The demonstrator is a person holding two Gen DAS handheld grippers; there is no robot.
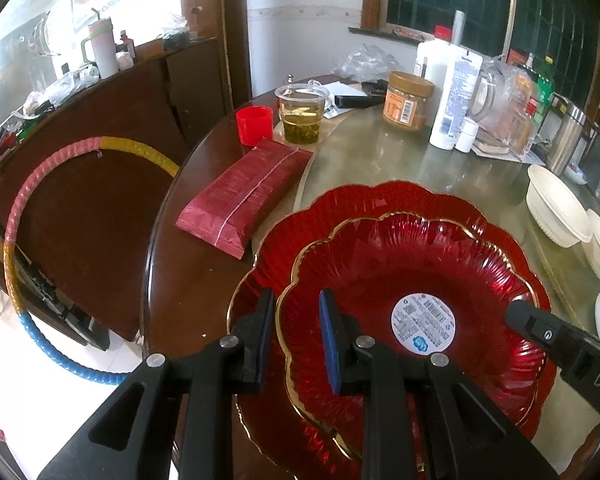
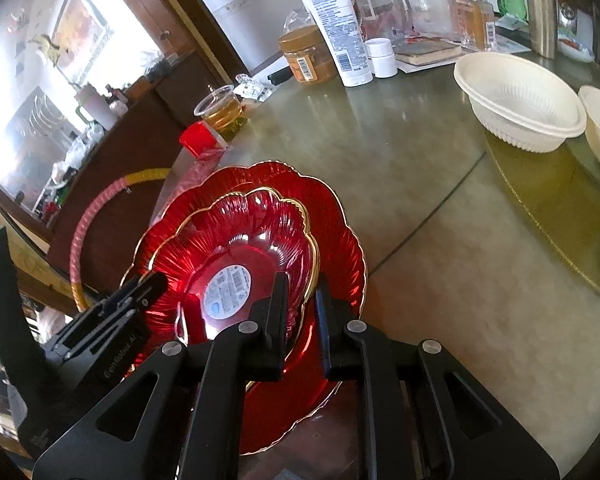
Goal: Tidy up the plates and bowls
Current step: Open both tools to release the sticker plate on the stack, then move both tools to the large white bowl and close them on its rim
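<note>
Step in hand: nesting the red plates. The small plate (image 1: 412,280) is sitting inside the big plate (image 1: 340,208) at the near edge of the tabletop (image 1: 380,152), both tools gripping it from opposite sides.

Left to right:
- Left tool (image 1: 296,324): narrow, its pads straddling the small plate's gold rim on the left side and seeming to pinch it.
- Right tool (image 2: 302,312): narrow too, its fingers standing either side of the small plate's right rim. Whether the pads are pressing or just loosening, I cannot tell for sure; the gap looks slight.

Judgement: the small plate looks seated and roughly centred, so the next move is likely calling for letting go on both sides and backing the tools off along the rim without dragging the plate askew.

Around, left to right: a red packet (image 1: 244,200) lying just beside the big plate, a red cup (image 1: 254,124), a plastic cup of tea (image 1: 300,114), a brown jar (image 1: 408,100), a white tube (image 1: 454,96), then white bowls (image 2: 520,100) well apart on the right, not yet stacked. Nothing is blocking a pull-back; the packet is crowding the left side.
</note>
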